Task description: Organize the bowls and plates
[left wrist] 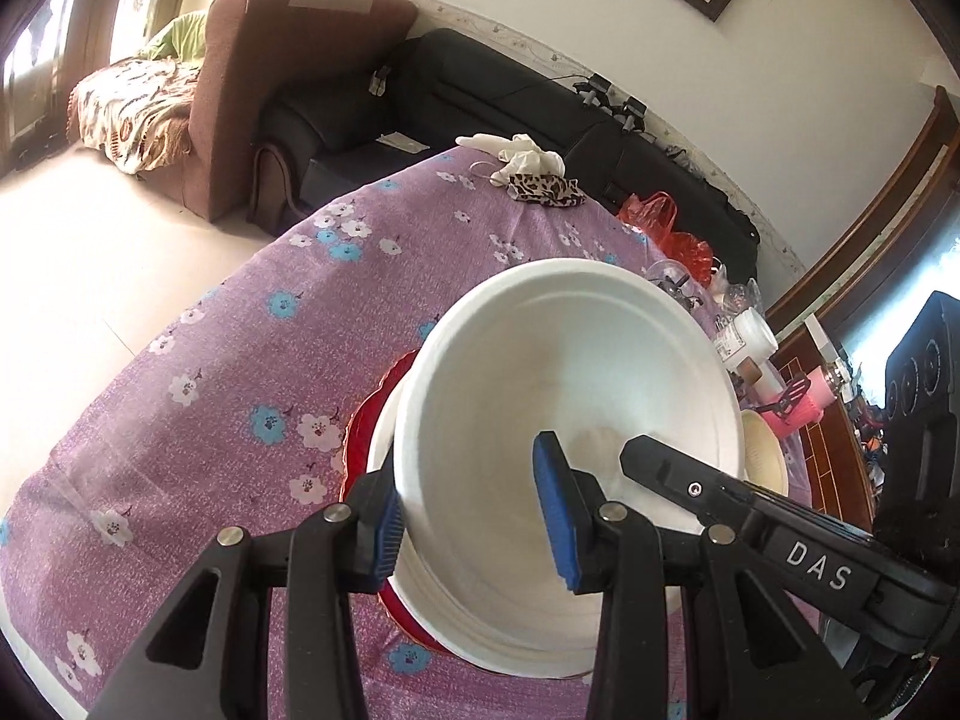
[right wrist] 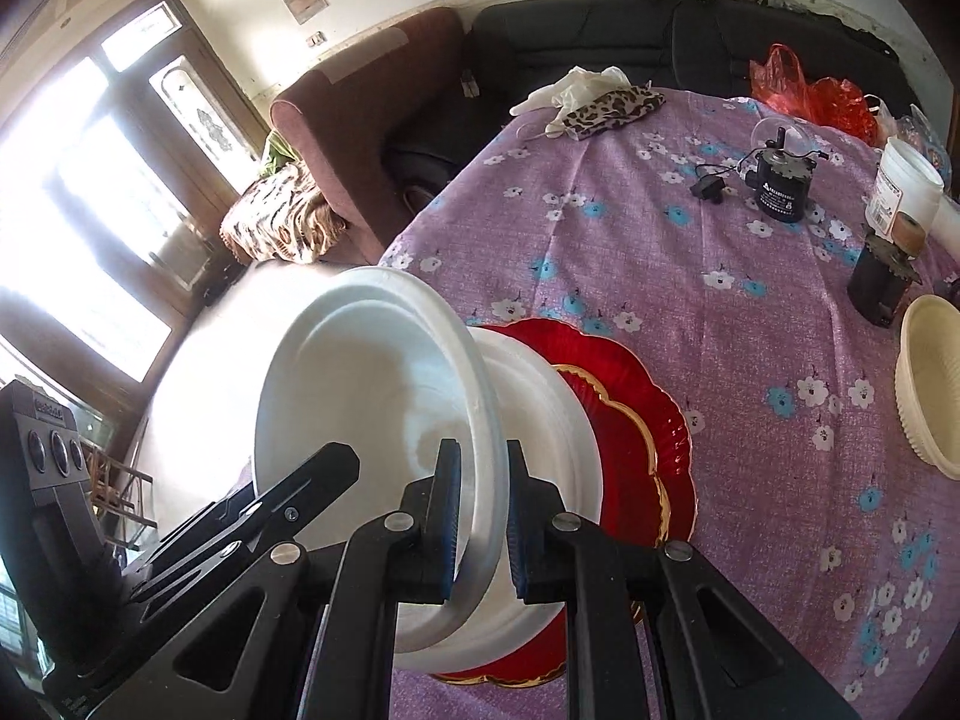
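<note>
A white bowl [left wrist: 564, 384] is held tilted over a white plate [right wrist: 558, 420] that lies on red plates with gold rims [right wrist: 636, 396]. My left gripper [left wrist: 474, 522] straddles the bowl's near rim with a gap between its pads, one pad outside, one inside. My right gripper [right wrist: 483, 516] is shut on the bowl's [right wrist: 372, 384] rim from the other side. A cream ribbed bowl [right wrist: 930, 384] stands on the table to the right, also in the left wrist view [left wrist: 765, 456].
The table has a purple flowered cloth [right wrist: 660, 252]. On it are a white jar [right wrist: 906, 186], small black motors [right wrist: 780, 180], a leopard pouch and white glove [right wrist: 606, 102], and a red bag [right wrist: 822, 96]. Sofas stand behind the table.
</note>
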A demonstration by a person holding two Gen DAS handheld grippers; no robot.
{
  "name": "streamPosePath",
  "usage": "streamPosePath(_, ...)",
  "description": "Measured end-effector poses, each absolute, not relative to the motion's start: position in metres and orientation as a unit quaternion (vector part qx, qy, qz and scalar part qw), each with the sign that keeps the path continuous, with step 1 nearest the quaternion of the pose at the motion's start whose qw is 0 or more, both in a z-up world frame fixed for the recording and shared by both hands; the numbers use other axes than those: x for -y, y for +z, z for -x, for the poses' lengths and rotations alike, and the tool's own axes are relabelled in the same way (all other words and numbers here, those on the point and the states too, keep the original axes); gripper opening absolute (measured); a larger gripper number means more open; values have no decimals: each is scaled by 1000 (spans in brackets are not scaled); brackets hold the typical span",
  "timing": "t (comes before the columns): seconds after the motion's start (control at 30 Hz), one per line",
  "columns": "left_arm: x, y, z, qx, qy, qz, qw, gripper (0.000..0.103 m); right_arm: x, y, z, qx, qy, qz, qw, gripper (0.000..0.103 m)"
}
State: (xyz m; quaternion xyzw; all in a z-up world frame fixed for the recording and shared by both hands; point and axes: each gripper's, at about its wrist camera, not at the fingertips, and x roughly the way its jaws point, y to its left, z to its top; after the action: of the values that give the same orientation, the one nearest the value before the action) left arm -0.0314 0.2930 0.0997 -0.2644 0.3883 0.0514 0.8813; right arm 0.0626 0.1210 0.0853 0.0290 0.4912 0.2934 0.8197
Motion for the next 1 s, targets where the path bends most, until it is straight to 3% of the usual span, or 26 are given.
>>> streamPosePath(1.0,-266,117,41,-353,95,173,914,38,-123,83,-60,-461,273,5,844,16)
